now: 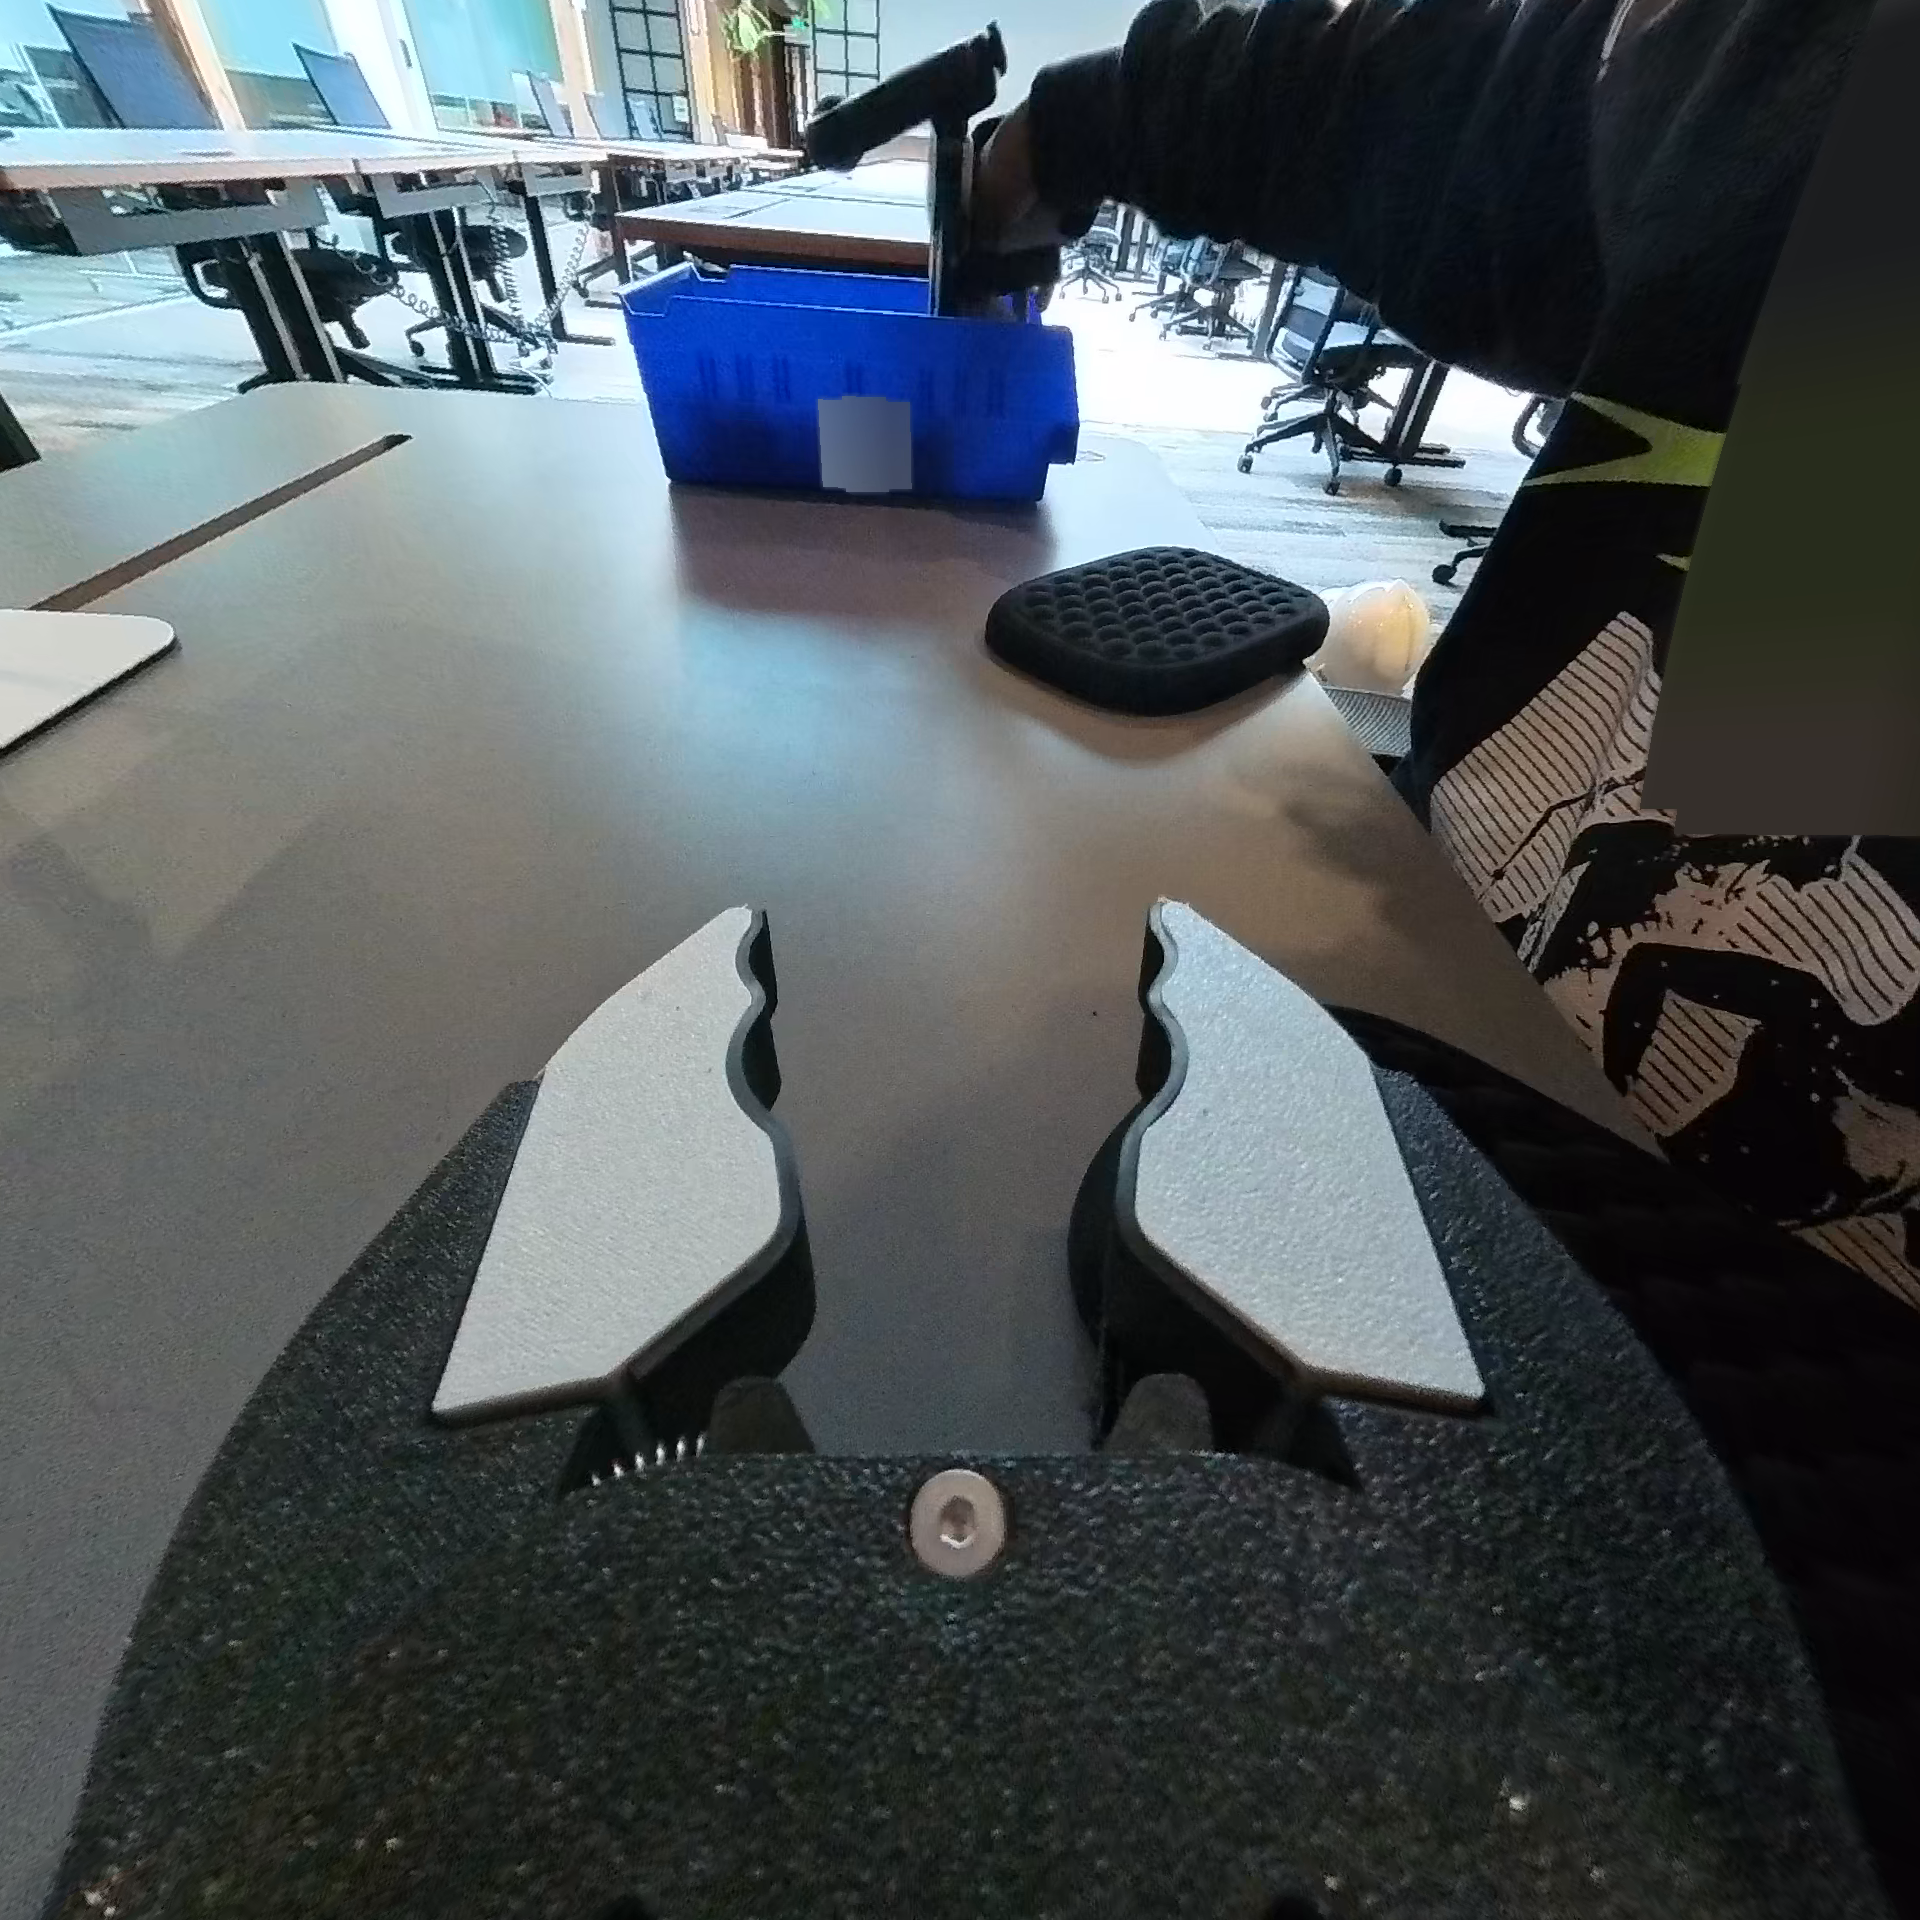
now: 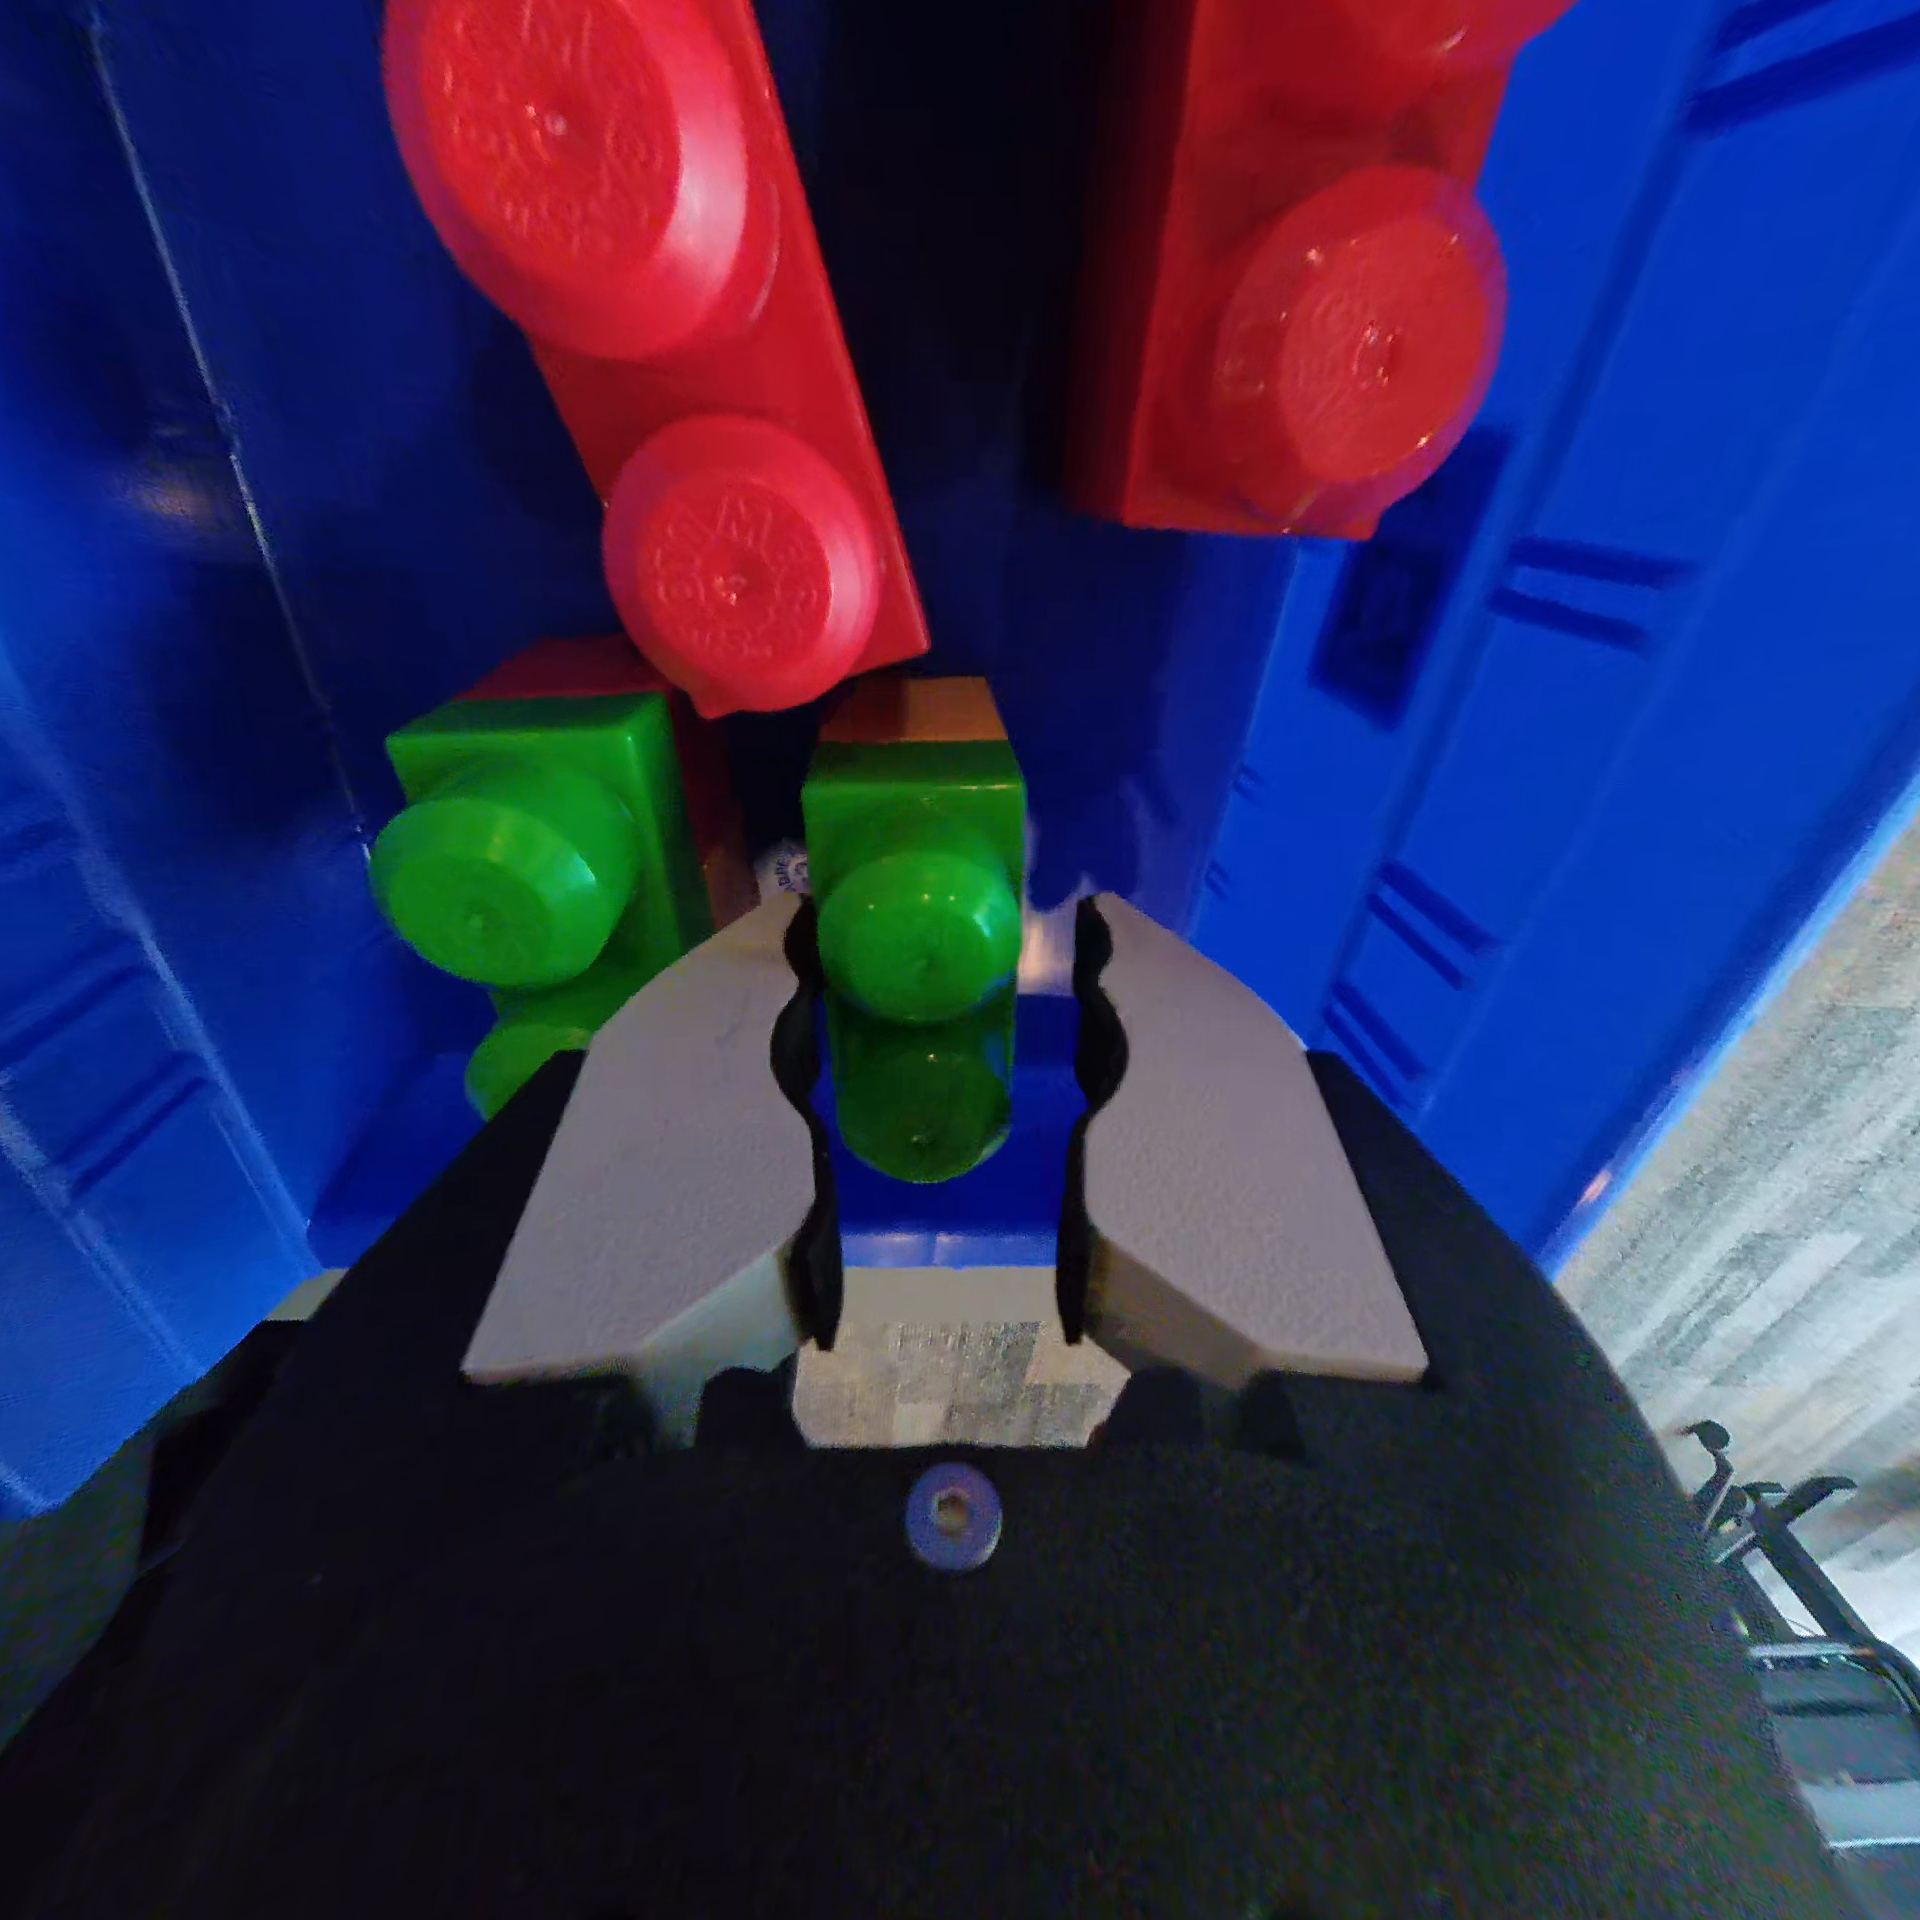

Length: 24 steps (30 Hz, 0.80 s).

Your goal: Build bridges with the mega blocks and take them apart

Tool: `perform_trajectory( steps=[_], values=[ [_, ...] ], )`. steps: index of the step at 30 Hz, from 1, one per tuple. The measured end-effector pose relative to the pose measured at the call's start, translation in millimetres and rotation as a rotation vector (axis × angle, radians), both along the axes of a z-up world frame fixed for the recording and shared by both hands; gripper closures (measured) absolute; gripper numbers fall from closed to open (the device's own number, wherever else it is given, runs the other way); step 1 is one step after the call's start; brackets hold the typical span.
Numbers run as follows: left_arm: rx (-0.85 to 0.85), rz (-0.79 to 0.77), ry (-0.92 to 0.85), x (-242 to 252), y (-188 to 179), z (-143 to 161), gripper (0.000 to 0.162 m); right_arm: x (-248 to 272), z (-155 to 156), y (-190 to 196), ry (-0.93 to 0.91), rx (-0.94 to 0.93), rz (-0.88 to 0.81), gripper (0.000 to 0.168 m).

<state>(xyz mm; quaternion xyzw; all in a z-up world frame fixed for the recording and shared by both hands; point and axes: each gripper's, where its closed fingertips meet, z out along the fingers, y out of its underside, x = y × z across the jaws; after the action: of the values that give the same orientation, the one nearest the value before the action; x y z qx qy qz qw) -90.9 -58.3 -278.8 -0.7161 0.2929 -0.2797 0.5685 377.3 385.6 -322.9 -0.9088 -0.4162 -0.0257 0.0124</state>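
Observation:
In the right wrist view, my right gripper [image 2: 940,914] is down inside the blue bin [image 2: 1558,727]. Its jaws are open and straddle a green two-stud block [image 2: 914,935]; the left finger is close against it and a gap shows on the right. A second green block [image 2: 530,883] lies to its left. Two red blocks [image 2: 665,312] [image 2: 1330,312] lie beyond. In the left wrist view, my left gripper [image 1: 956,925] is open and empty low over the dark table [image 1: 520,831]. The blue bin [image 1: 852,416] stands at the far edge, with the right gripper [image 1: 935,156] reaching into it.
A black honeycomb pad [image 1: 1153,629] lies on the table right of the bin, near the edge. A flat white object [image 1: 73,665] sits at the left edge. The person's sleeve [image 1: 1455,156] and patterned shirt [image 1: 1714,1039] fill the right side. Desks and chairs stand beyond. Tip to tip, the grippers are about 65 centimeters apart.

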Motion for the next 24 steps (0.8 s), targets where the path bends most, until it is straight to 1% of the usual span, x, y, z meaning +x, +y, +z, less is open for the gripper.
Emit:
perform_trajectory(
  steps=[3, 7, 10, 15, 20, 24],
  values=[
    [0.0, 0.0, 0.004, 0.2, 0.0, -0.4, 0.094, 0.8, 6.7, -1.6, 0.004, 0.004, 0.008, 0.119],
    [-0.001, -0.002, 0.015, 1.2, -0.1, -1.5, 0.094, -1.4, 28.5, 0.1, 0.044, 0.051, 0.007, 0.114],
    [-0.001, -0.002, 0.023, 1.7, -0.2, -2.2, 0.093, -4.8, 52.5, -0.2, 0.068, 0.115, 0.025, 0.111],
    [-0.001, 0.002, 0.029, 1.8, 0.4, -2.8, 0.093, -23.9, 99.6, -11.6, 0.173, 0.243, 0.063, 0.11],
    [-0.003, 0.007, 0.048, 2.7, 1.1, -4.7, 0.091, -68.0, 142.8, -43.3, 0.366, 0.371, 0.172, 0.106],
    [0.029, 0.051, 0.029, -1.8, 4.3, 0.1, 0.093, -117.5, 165.9, -80.6, 0.56, 0.477, 0.322, 0.095]
  ],
)
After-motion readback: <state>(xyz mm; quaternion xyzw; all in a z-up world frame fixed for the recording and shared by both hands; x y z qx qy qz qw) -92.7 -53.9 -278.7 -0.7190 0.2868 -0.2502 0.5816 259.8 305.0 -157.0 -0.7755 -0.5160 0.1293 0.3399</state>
